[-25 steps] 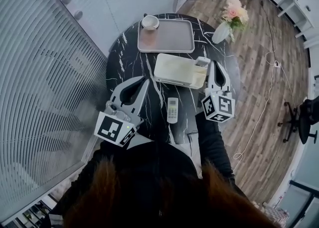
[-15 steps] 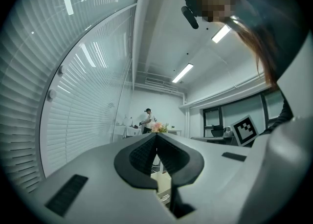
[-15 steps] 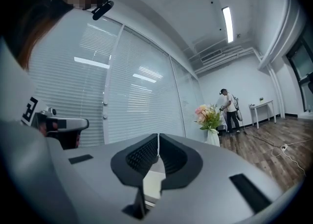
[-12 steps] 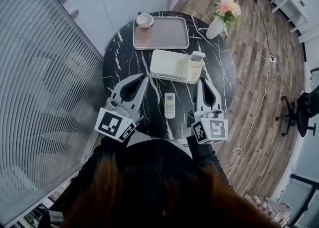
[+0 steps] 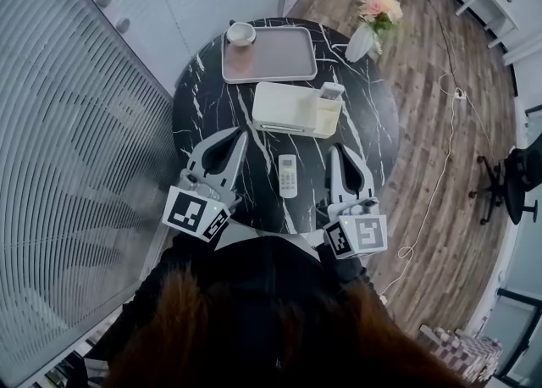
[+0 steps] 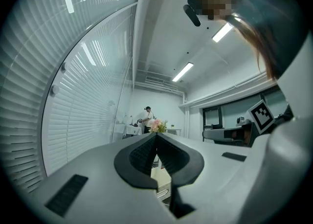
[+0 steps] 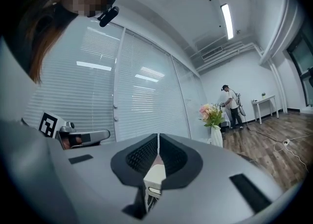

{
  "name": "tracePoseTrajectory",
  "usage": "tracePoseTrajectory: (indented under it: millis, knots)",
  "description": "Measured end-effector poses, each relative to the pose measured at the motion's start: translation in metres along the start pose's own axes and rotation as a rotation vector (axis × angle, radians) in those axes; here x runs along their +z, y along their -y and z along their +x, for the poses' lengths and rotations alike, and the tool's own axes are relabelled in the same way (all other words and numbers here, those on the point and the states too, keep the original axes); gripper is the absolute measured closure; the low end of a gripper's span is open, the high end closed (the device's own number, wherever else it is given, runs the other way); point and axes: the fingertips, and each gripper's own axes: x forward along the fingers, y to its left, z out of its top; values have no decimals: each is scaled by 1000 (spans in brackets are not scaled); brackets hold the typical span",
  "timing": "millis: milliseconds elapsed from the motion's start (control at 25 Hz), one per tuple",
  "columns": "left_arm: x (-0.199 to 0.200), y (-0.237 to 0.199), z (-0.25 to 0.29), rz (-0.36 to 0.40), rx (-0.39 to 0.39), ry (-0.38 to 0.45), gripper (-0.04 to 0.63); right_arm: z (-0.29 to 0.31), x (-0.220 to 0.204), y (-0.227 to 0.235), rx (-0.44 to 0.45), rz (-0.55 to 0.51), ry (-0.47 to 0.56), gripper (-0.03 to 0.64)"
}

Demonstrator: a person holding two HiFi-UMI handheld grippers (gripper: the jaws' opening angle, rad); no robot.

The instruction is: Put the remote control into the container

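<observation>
White remote control (image 5: 289, 176) lies between left fingers (image 5: 238, 150) and right fingers (image 5: 335, 173).

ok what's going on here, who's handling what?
A person holds a gripper in each hand over a round black table. The left gripper and the right gripper are both shut and empty, pointing towards the white container. The remote control lies flat on the table between them, short of the container and not yet picked up. A pale item stands in the container's right end.
</observation>
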Motion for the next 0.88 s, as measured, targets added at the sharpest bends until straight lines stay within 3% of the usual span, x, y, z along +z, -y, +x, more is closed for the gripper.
tracePoseTrajectory:
  millis: [880]
  knots:
    - [6,-7,-9,3,36,44,586,-2,-6,14,-34,-13,-40,591]
